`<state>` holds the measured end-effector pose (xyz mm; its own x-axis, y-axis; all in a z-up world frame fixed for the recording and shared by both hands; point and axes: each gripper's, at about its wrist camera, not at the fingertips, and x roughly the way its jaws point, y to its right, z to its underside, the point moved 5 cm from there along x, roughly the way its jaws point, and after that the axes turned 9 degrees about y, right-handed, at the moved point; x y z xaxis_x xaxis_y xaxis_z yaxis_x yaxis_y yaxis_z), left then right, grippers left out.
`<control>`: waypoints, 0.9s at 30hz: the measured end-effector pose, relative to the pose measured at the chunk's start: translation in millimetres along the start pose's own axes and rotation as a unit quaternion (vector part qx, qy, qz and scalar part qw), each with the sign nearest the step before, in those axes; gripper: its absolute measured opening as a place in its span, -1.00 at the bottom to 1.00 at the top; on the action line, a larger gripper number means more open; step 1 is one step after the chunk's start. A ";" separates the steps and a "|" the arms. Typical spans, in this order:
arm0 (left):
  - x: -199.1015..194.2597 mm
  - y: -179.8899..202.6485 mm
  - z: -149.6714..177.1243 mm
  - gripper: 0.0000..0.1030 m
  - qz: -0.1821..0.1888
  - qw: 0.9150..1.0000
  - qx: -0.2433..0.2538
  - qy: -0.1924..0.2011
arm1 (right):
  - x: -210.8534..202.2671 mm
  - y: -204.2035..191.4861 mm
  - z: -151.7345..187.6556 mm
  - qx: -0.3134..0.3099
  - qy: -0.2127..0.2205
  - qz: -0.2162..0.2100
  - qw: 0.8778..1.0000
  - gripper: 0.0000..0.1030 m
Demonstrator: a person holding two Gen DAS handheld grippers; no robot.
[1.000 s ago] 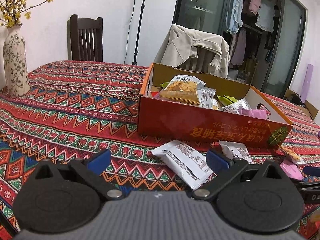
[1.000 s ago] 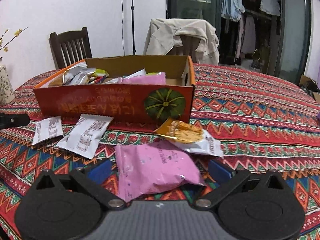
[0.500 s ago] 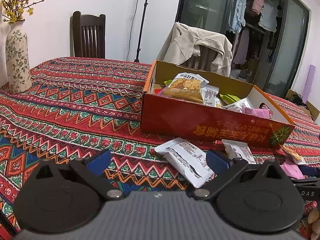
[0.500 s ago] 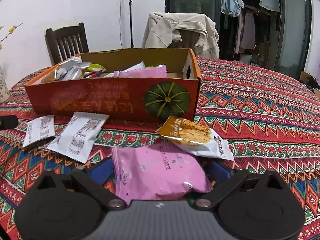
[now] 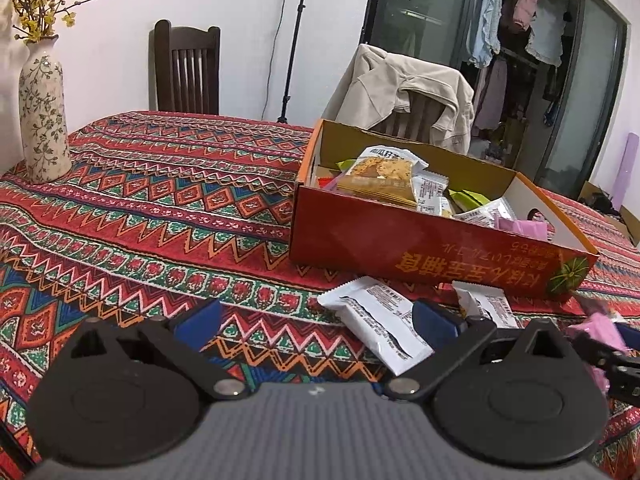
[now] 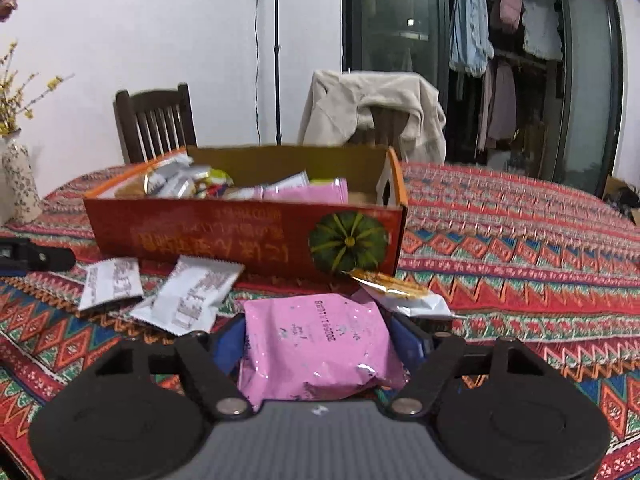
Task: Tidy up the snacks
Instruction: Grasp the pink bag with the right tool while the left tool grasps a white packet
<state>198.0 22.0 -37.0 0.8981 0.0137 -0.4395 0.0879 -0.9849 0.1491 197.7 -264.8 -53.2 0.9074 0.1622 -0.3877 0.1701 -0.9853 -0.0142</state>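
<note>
An open red cardboard box (image 5: 420, 246) (image 6: 240, 236) holds several snack packets on the patterned tablecloth. My right gripper (image 6: 316, 340) is shut on a pink snack packet (image 6: 316, 344), just in front of the box. An orange-and-white packet (image 6: 400, 292) lies behind it by the box corner. Two white packets (image 6: 192, 296) (image 6: 110, 284) lie left of it. My left gripper (image 5: 316, 316) is open and empty, low over the cloth, with a white packet (image 5: 380, 328) near its right finger. The pink packet also shows at the right edge of the left wrist view (image 5: 600, 330).
A floral vase (image 5: 42, 116) with yellow flowers stands at the table's far left. A dark wooden chair (image 5: 184, 72) and a chair draped with a beige jacket (image 5: 404, 92) stand behind the table. The left gripper's tip (image 6: 32, 258) shows at left.
My right gripper has closed on the pink packet and lifted it slightly, drawing nearer the box. My left gripper has stayed open, shifting a little.
</note>
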 end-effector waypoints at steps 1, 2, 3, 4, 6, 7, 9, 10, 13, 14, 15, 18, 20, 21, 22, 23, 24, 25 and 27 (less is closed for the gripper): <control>0.6 0.2 -0.5 1.00 -0.002 1.000 0.000 -0.002 | -2.1 0.1 -1.6 0.000 0.007 0.000 1.000 0.47; 1.4 1.0 -1.5 1.00 -0.004 1.000 -0.001 -0.006 | -4.2 0.3 -3.2 0.000 0.015 0.001 1.000 0.47; 2.0 1.5 -2.3 1.00 -0.006 1.000 -0.001 -0.008 | -5.8 1.1 -4.1 0.000 0.020 0.002 1.000 0.48; 2.6 2.6 -3.9 1.00 -0.009 1.000 0.000 -0.011 | -7.5 1.9 -5.2 0.001 0.025 0.002 1.000 0.48; 4.2 5.3 -6.5 1.00 -0.013 1.000 0.003 -0.019 | -9.0 3.5 -6.3 0.002 0.030 0.005 1.000 0.48; 5.0 6.2 -6.5 1.00 -0.015 1.000 0.004 -0.024 | -9.4 4.5 -6.8 0.004 0.032 0.005 0.999 0.48; 8.6 10.0 -7.1 1.00 -0.021 0.999 0.005 -0.035 | -9.6 5.3 -7.0 0.006 0.033 0.004 0.999 0.48; 11.6 12.7 -7.0 1.00 -0.025 0.999 0.005 -0.043 | -9.7 5.3 -6.8 0.006 0.034 0.004 0.999 0.48; 20.7 20.5 -4.5 1.00 -0.033 0.998 0.006 -0.062 | -11.4 4.6 -6.9 0.006 0.037 0.004 0.999 0.48; 24.9 24.4 -4.0 1.00 -0.033 0.997 0.009 -0.068 | -11.7 4.7 -6.9 0.006 0.038 0.003 0.999 0.48; 28.5 27.6 -3.6 1.00 -0.035 0.997 0.010 -0.073 | -11.7 4.5 -6.8 0.007 0.038 0.002 0.999 0.48; 40.4 36.5 -3.8 1.00 -0.050 0.995 0.012 -0.084 | -12.1 4.0 -6.5 0.006 0.038 0.002 0.999 0.48; 48.2 41.7 -4.8 1.00 -0.062 0.994 0.010 -0.085 | -12.1 3.9 -6.5 0.006 0.038 0.002 0.999 0.48; 52.1 44.0 -4.9 1.00 -0.070 0.994 0.009 -0.084 | -12.2 3.8 -6.5 0.007 0.039 0.003 0.999 0.48; 56.0 45.5 -4.8 1.00 -0.077 0.993 0.009 -0.084 | -12.3 3.9 -6.5 0.008 0.039 0.003 0.999 0.48; 60.0 47.3 -4.2 1.00 -0.082 0.993 0.011 -0.086 | -12.0 3.7 -6.7 0.008 0.039 0.004 0.999 0.48; 64.5 49.2 -3.0 1.00 -0.089 0.992 0.012 -0.089 | -11.9 3.7 -6.5 0.008 0.039 0.004 0.999 0.48; 68.6 50.9 -1.9 1.00 -0.094 0.991 0.013 -0.091 | -11.3 3.8 -6.6 0.008 0.038 0.005 0.999 0.48; 74.1 53.3 1.0 1.00 -0.105 0.990 0.019 -0.096 | -10.8 3.8 -6.2 0.008 0.037 0.005 0.999 0.47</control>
<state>268.8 -29.7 -62.5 0.7636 0.1897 -0.6172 0.2447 -0.9696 0.0047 190.9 -269.9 -43.3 0.9350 0.1556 -0.3187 0.1553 -0.9875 -0.0265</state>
